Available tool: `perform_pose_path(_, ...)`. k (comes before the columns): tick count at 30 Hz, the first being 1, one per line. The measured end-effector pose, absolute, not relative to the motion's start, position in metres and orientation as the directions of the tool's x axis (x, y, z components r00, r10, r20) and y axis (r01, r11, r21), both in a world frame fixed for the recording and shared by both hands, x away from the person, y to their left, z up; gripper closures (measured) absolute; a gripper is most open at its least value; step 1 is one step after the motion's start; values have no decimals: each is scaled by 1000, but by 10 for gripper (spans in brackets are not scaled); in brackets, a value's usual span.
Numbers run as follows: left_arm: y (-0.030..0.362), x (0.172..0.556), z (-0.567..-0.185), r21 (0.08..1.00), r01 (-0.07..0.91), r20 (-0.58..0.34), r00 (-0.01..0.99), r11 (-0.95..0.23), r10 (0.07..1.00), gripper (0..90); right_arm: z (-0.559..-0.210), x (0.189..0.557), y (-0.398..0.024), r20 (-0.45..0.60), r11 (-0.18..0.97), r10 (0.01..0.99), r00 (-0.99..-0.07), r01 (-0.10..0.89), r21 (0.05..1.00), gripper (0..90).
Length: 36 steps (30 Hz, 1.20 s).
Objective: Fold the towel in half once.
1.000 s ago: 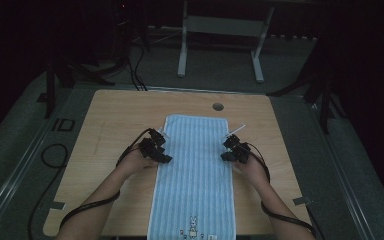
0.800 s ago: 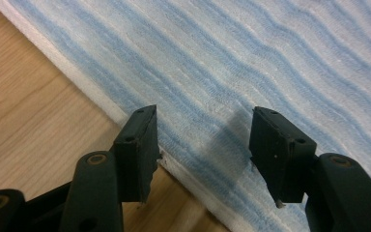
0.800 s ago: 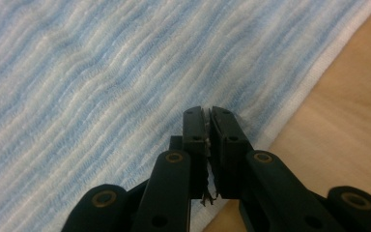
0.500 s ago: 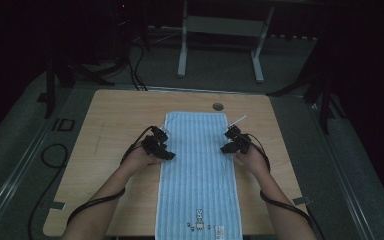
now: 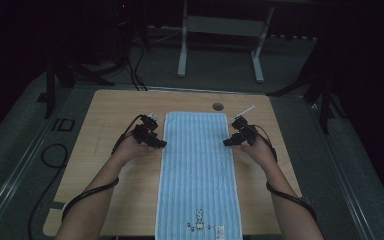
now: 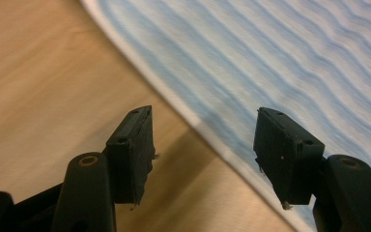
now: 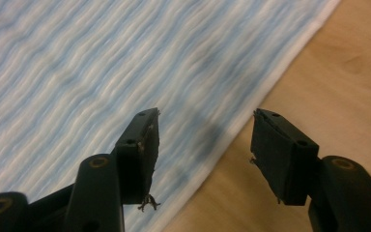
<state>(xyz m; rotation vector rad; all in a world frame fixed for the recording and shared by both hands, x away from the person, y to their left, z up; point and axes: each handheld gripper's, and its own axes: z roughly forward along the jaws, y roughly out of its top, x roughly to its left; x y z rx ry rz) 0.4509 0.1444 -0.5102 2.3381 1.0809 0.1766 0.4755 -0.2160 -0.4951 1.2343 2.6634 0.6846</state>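
Note:
A light-blue striped towel (image 5: pixel 200 170) lies flat along the middle of the wooden table (image 5: pixel 115 110), with a small rabbit print near its front end. My left gripper (image 5: pixel 160 144) is at the towel's left edge and my right gripper (image 5: pixel 226 142) at its right edge, both toward the far end. In the left gripper view the left gripper (image 6: pixel 205 116) stands open over the towel's white hem (image 6: pixel 207 140). The right gripper (image 7: pixel 206 115) is likewise open above the towel's hem (image 7: pixel 232 140). Both sets of jaws have just been opening, and their pads press on nothing.
A round cable hole (image 5: pixel 218 106) sits in the table past the towel's far end. Bare wood flanks the towel on both sides. Beyond the table, a metal stand (image 5: pixel 220 45) and cables (image 5: pixel 135 65) rest on the dark floor.
Both hands have shifted a little toward the far end of the table and slightly outward. The towel still lies flat.

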Motion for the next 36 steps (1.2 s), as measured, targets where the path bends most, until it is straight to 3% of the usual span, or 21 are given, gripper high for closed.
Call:
perform_pose_path(5,144,460,-507,546,670,-101,649,-503,754,404,-492,493,-217,84,530,772,-630,712,461,510)
perform_pose_path(7,142,462,-505,572,669,-117,639,-474,761,409,-489,497,-217,85,516,780,-620,714,473,624)
perform_pose_path(9,136,462,-503,597,641,-103,657,-482,747,522,-488,499,-215,106,507,777,-621,717,479,803)
perform_pose_path(11,126,462,-505,589,628,-89,676,-509,731,603,-490,497,-207,75,527,772,-631,701,480,885)
perform_pose_path(12,121,461,-507,579,618,-78,691,-531,719,670,-493,496,-203,65,541,765,-641,693,476,896)
perform_pose_path(19,101,460,-524,496,618,-61,725,-610,686,878,-514,492,-187,18,595,755,-656,696,403,898)
perform_pose_path(23,100,460,-531,481,624,-55,722,-616,689,900,-522,489,-183,14,614,748,-664,699,365,898)
perform_pose_path(36,105,443,-534,510,606,-68,736,-610,674,900,-528,462,-194,36,575,754,-656,685,448,892)
